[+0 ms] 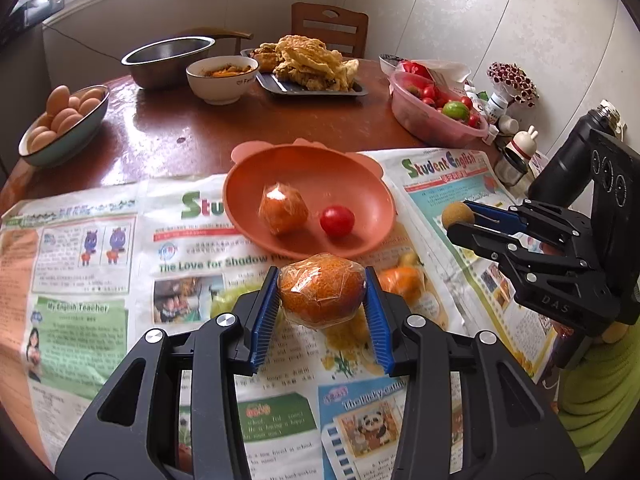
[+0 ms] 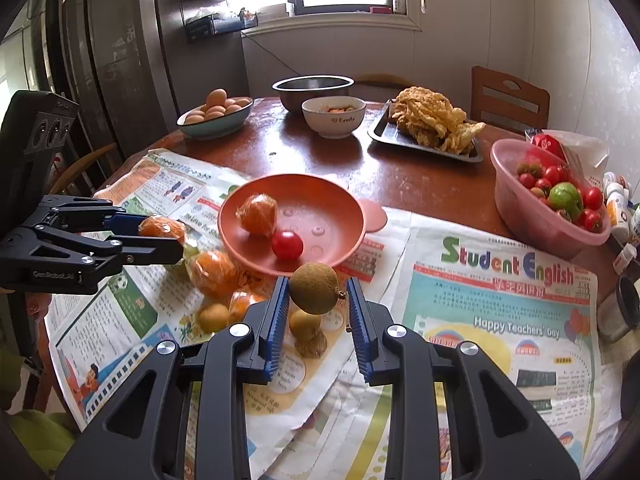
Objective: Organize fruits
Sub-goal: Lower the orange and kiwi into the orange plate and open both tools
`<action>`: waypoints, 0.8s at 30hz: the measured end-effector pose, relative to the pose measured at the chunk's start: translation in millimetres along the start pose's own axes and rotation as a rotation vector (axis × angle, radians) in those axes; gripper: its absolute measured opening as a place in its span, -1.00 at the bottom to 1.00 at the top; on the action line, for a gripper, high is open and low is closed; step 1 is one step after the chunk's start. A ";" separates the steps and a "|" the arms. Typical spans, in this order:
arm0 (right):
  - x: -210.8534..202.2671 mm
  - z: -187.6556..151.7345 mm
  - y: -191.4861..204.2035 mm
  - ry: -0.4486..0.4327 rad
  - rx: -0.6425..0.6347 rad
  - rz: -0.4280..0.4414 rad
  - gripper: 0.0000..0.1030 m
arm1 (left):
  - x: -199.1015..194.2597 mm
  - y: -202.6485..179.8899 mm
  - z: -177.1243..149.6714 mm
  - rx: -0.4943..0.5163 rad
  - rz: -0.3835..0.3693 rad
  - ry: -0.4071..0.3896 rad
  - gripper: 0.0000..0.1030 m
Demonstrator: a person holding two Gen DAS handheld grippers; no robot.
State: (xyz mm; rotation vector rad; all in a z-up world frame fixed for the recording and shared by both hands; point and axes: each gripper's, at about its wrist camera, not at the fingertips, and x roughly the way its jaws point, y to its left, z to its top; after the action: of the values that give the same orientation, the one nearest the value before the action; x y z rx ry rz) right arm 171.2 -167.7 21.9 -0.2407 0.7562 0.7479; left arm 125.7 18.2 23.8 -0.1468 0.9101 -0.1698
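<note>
- Here, the left gripper fills the lower middle of the left wrist frame, its blue fingers pressed on both sides of a plastic-wrapped orange held clear above the newspaper.
- The right gripper sits at lower centre of the right wrist frame, its fingers closed on a small brown round fruit, also lifted off the paper.
- Just beneath that fruit, a second small brown fruit lies on the newspaper; to its left lie more wrapped oranges and a yellowish fruit.
- Just beyond both grippers, at the middle of each frame, an orange-pink plate rests on the newspaper, holding one wrapped orange and a red cherry tomato side by side.
- At the right of the right wrist frame, a pink tub holds cherry tomatoes and one green fruit.
- Farther back on the brown tabletop stand a bowl of eggs, a steel bowl, a white bowl of food and a tray of fried food.
- A wooden chair stands at the upper right behind the tabletop.
</note>
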 end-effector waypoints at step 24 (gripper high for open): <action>24.1 24.5 -10.4 -0.003 0.005 0.004 -0.45 | 50.9 10.7 23.6 0.001 0.009 0.068 -0.36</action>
State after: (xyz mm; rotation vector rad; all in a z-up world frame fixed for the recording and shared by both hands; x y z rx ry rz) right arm 203.2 -151.5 22.0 -0.2339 0.7554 0.7500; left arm 175.9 19.4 -3.3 -0.1366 0.9783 -0.1683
